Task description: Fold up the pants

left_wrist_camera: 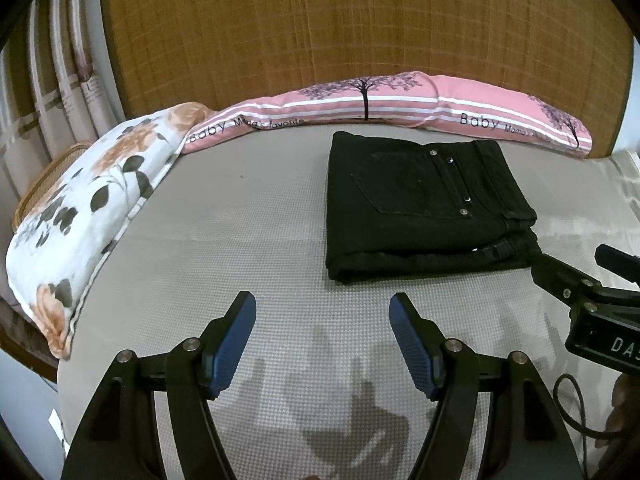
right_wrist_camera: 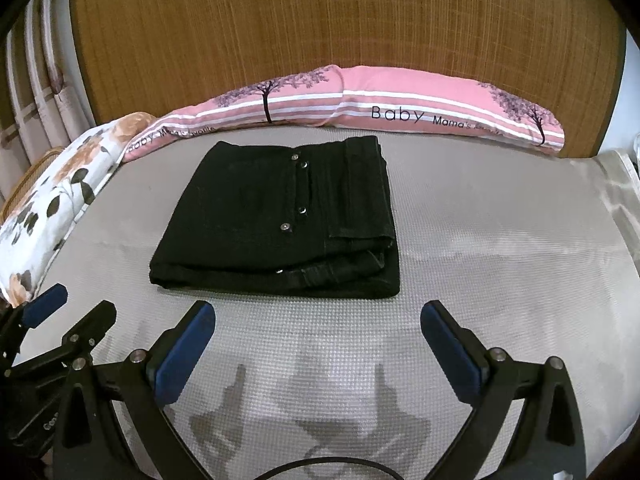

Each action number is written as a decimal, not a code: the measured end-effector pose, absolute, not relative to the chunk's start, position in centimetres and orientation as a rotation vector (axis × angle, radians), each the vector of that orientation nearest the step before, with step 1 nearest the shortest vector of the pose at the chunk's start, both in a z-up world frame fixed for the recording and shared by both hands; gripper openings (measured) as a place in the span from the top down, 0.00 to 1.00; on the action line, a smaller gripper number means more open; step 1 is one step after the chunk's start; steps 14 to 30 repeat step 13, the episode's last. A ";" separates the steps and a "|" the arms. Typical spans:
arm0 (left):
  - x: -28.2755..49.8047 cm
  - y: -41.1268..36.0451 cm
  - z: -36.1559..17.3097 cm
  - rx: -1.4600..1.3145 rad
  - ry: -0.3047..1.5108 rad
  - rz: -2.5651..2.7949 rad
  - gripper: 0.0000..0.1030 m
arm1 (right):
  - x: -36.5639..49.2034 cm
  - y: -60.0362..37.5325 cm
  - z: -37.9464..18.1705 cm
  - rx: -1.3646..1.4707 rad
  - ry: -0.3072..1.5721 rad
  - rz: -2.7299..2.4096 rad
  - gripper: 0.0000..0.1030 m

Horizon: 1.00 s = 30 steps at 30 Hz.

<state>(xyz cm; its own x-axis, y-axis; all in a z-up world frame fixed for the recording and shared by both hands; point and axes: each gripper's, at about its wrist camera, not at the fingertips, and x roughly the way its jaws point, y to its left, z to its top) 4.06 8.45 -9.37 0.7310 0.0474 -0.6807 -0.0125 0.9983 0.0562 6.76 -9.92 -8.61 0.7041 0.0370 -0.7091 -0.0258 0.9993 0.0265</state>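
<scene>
I look down at a slant across a bed covered by a grey textured mat (left_wrist_camera: 248, 240). The black pants (left_wrist_camera: 424, 208) lie folded into a thick, neat rectangle on that mat, rivets and a back pocket facing up. From my left camera they sit at about one o'clock, beyond my fingertips; from my right camera they sit at about eleven o'clock, just past my fingertips.

Around them: a long pink pillow (left_wrist_camera: 400, 100) printed with purple trees and the word "Baby" runs along the far edge of the bed at twelve o'clock, against a brown woven headboard (left_wrist_camera: 320, 20). A white floral pillow (left_wrist_camera: 88, 200) with orange blooms and dark leaves lies along the bed's side at nine to ten o'clock. Striped curtains (left_wrist_camera: 52, 80) hang behind it at ten o'clock. Nothing lies on the mat between my jaws and the pants.

My left gripper (left_wrist_camera: 322, 336) hovers above the bare mat with its jaws spread apart and nothing between the blue pads. My right gripper (right_wrist_camera: 318, 344) hovers the same way, jaws released and wide, holding nothing. Both tilt downward toward the bed, and their shadows fall on the mat just below them. The two sit side by side: the right one shows at three o'clock in the left view, the left one at eight o'clock in the right view. Neither touches the pants.
</scene>
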 end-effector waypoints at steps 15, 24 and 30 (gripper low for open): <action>4.7 8.3 -10.0 0.043 0.772 0.011 0.32 | 7.1 -10.3 -9.2 0.032 0.812 0.037 0.01; 4.7 8.3 -10.0 0.043 0.772 0.011 0.32 | 7.1 -10.3 -9.2 0.032 0.812 0.037 0.01; 4.7 8.3 -10.0 0.043 0.772 0.011 0.32 | 7.1 -10.3 -9.2 0.032 0.812 0.037 0.01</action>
